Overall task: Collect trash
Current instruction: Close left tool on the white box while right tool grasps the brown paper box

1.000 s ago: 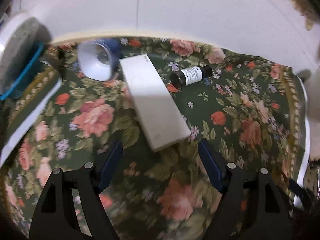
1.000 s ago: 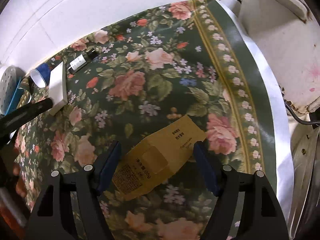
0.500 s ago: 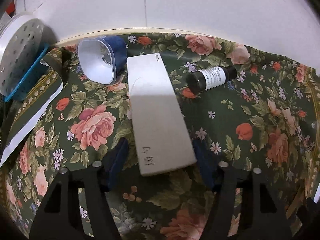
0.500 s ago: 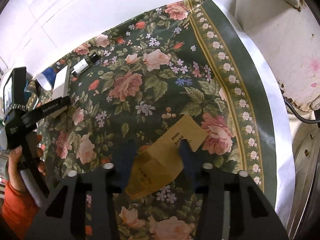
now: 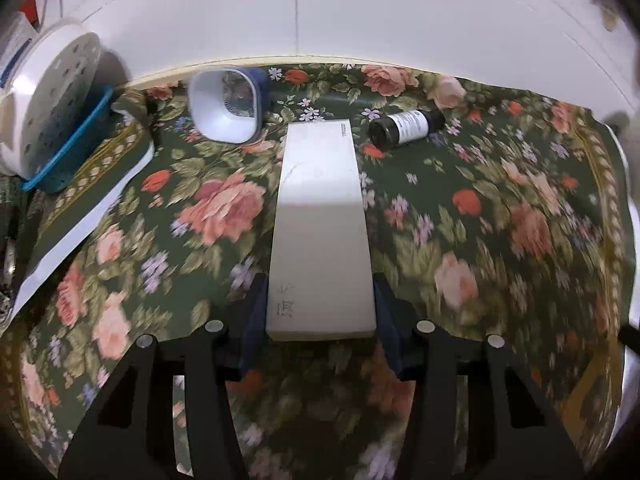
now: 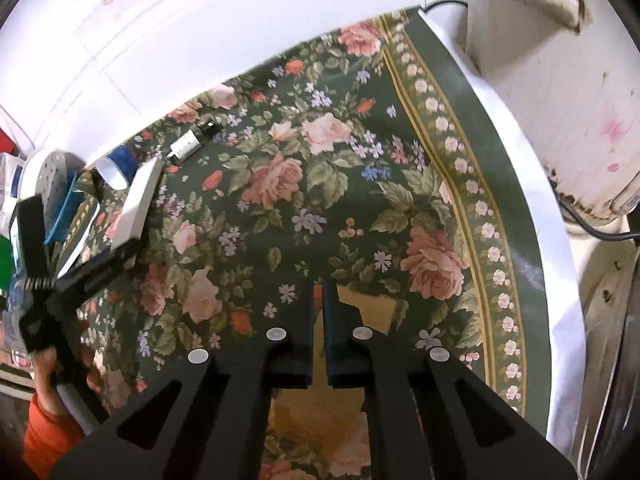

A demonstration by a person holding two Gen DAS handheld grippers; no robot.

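Observation:
A long white box (image 5: 320,232) lies on the floral tablecloth (image 5: 500,220). My left gripper (image 5: 320,312) has closed on its near end, a blue pad pressing each side. The box also shows at the left of the right wrist view (image 6: 138,200), with the left gripper (image 6: 96,268) on it. My right gripper (image 6: 318,320) is shut on a flattened tan paper box (image 6: 372,308), which is squeezed between the pads and partly hidden under the fingers. A small dark bottle (image 5: 406,127) with a white label lies on its side beyond the white box.
A blue cup (image 5: 228,106) with a white inside lies on its side at the back left. A white perforated disc (image 5: 48,112) sits in a blue tray (image 5: 68,156) at the far left. A white appliance (image 6: 552,80) and a black cable (image 6: 596,228) stand at the right edge. A white wall (image 5: 320,8) backs the table.
My left gripper moved forward and closed on the near end of the white box. My right gripper closed on the tan paper box, crumpling it between the pads.

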